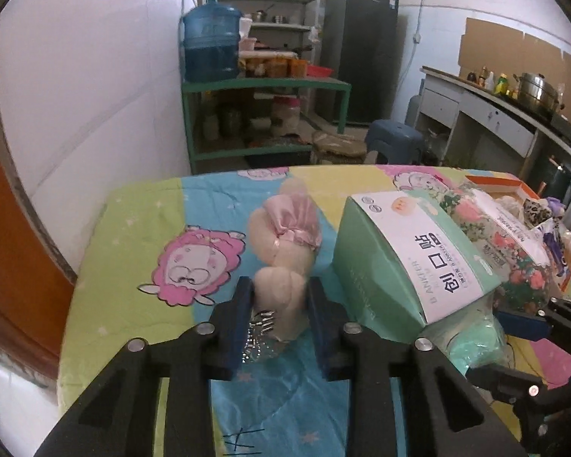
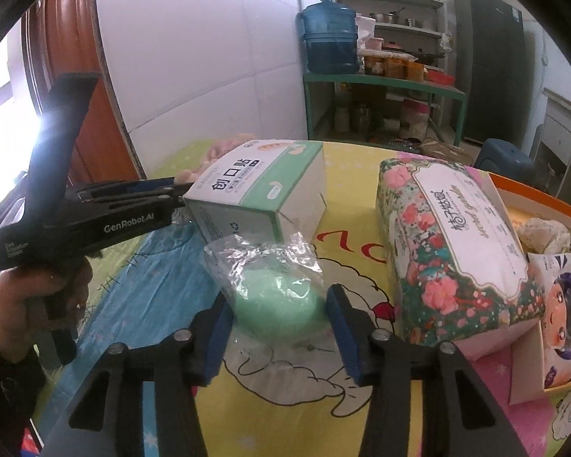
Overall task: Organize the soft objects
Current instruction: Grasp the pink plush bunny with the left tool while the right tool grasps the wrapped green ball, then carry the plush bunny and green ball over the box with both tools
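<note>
- My left gripper (image 1: 279, 297) has its blue pads pressed on both sides of the near end of a cream plush toy (image 1: 281, 243), so it is clamped on it.
- The toy looks soft and lumpy, with a pink satin frill around its middle; its long axis runs straight away from me along the cartoon sheep tablecloth (image 1: 133, 228).
- My right gripper (image 2: 279, 306) sits spread apart around a mint-green soft ball (image 2: 278, 304) in crinkled clear wrap; I cannot tell whether the pads touch it.
- Just behind the ball stands a green-and-white box (image 2: 262, 186) printed "创口贴".
- To its right lies a floral tissue pack (image 2: 449, 243), long axis running away from me.
- The left tool's side reads "GenRobot.AI".
</note>
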Demonstrator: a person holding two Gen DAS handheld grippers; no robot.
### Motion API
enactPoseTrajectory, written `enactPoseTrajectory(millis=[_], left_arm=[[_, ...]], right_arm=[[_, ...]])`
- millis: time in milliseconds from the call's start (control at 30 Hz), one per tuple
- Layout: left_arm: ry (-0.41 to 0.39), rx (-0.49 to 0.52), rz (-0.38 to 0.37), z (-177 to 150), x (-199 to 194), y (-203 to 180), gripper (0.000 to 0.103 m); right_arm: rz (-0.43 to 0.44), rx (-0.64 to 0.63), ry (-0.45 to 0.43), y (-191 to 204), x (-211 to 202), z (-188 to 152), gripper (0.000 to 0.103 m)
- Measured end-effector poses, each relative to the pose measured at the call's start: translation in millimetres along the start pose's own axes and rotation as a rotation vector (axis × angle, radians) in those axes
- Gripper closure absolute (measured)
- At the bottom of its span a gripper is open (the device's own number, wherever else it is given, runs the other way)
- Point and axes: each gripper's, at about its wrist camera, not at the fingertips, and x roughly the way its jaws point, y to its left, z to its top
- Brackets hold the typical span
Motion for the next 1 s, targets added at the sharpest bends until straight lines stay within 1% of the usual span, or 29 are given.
enactPoseTrajectory(millis=[133,233,333,400,600,767,1000], left_arm=[[-0.031,0.004,0.002,-4,-9,-5,0.075],[-0.044,-0.02,0.005,-9,-17,-3,0.075],[-0.056,-0.033,0.037,-13,-25,-1,0.075],[-0.08,-0.034,0.055,-17,-36,-3,0.075],[-0.156,-0.064,0.061,-22,-71,-8,0.075],[-0.223,-0.055,0.062,-23,-103,-24,0.075],[-0.28,-0.074,0.02,-19,-136,-44,0.075]], right_arm=[[0.026,0.015,-0.005,-1,-1,-3,0.057],[0.035,0.02,-0.012,1,-5,-7,0.057],[0.041,0.02,-0.016,2,-9,-11,0.057],[0.042,0.021,-0.019,2,-13,-14,0.057],[0.042,0.02,-0.049,3,-28,-15,0.057],[0.043,0.015,-0.091,4,-47,-13,0.057],[0.027,0.022,-0.161,0,-74,-6,0.057]])
